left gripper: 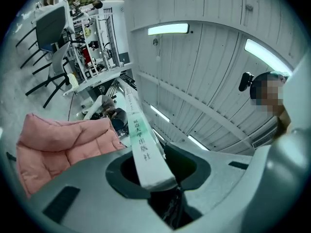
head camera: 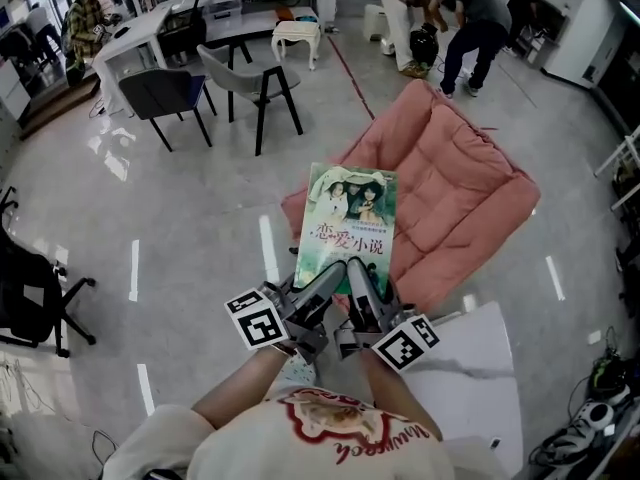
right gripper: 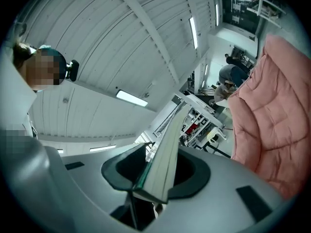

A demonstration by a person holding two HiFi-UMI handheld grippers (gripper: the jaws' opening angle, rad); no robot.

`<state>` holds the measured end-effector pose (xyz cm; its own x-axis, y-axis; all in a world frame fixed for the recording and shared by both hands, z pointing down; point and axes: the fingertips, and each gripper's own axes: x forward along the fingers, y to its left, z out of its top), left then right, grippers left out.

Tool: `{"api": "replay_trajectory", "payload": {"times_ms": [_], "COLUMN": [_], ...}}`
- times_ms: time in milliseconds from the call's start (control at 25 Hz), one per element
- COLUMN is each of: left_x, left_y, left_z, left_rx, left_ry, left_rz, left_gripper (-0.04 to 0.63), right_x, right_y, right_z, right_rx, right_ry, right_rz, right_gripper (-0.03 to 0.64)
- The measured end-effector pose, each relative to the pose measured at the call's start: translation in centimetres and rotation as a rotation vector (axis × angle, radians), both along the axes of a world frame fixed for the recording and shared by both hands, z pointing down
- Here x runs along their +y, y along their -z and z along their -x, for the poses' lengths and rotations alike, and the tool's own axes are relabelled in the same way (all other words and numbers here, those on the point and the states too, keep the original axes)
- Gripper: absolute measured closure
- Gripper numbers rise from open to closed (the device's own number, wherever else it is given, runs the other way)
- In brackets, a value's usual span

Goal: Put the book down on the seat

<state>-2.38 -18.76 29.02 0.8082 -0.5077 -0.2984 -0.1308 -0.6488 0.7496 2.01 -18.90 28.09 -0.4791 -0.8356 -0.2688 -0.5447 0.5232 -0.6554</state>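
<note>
Head view: book (head camera: pixel 350 218) held up in the air, cover facing up. The cover is green, with figures and red characters. The near short edge is gripped and the far edge points away from the person.

Left hand-held gripper (head camera: pixel 322 280) and right hand-held gripper (head camera: pixel 365 286) sit side by side at that near edge, marker cubes turned outward.

Left gripper view: the left hand-held gripper (left gripper: pixel 155 178) has its jaws pinched on the book (left gripper: pixel 141 144). The white spine with printed characters runs up and away between them.

Right gripper view: the right hand-held gripper (right gripper: pixel 153 188) has its jaws clamped on the book (right gripper: pixel 167 149). The page block and thin green cover edge show here.

Pink cushioned seat (head camera: pixel 450 198) lies open on the floor (head camera: pixel 180 228), beyond and to the right of the book. From above, the book's far half overlaps the seat's near-left edge. The book does not rest on the seat. The same seat (left gripper: pixel 58 140) shows low at left in the left gripper view, and the seat (right gripper: pixel 272 115) fills the right side of the right gripper view.

White table (head camera: pixel 480 368) corner just right of the person. Two grey chairs (head camera: pixel 245 78) stand further out on the floor. People (head camera: pixel 470 18) bend over something at the far side of the room.
</note>
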Motion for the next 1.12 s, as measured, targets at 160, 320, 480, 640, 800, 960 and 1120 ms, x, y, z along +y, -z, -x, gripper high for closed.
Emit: {"api": "replay_trajectory", "payload": {"times_ms": [160, 320, 480, 640, 800, 960, 1120], "left_x": [-4.8, -7.7, -8.5, -9.2, -10.3, -10.4, -10.8], "left_y": [0.0, -0.3, -1.6, -2.5, -3.2, -4.1, -4.7], "left_z": [-1.5, -2.8, -2.3, -3.6, -5.1, -5.4, -5.5], "left_rx": [-0.005, -0.002, 0.004, 0.004, -0.003, -0.011, -0.007], "left_ry": [-0.047, -0.094, -0.133, -0.16, -0.176, -0.183, -0.186], "left_rz": [0.014, 0.022, 0.028, 0.051, 0.065, 0.078, 0.077], "left_gripper": [0.491, 0.491, 0.491, 0.491, 0.491, 0.491, 0.491], "right_x": [-4.6, -7.4, -8.0, -8.6, -9.7, -9.7, -10.2], "right_y": [0.0, -0.3, -1.7, -2.6, -3.4, -4.2, -4.7], "right_z": [-1.5, -2.8, -2.3, -3.6, -5.1, -5.4, -5.5], "right_rx": [-0.006, -0.005, 0.001, 0.001, -0.006, -0.013, -0.018], "right_ry": [-0.043, -0.088, -0.124, -0.149, -0.167, -0.168, -0.172], "right_rz": [0.018, 0.027, 0.034, 0.056, 0.074, 0.082, 0.083], "right_gripper": [0.483, 0.483, 0.483, 0.483, 0.483, 0.484, 0.485]}}
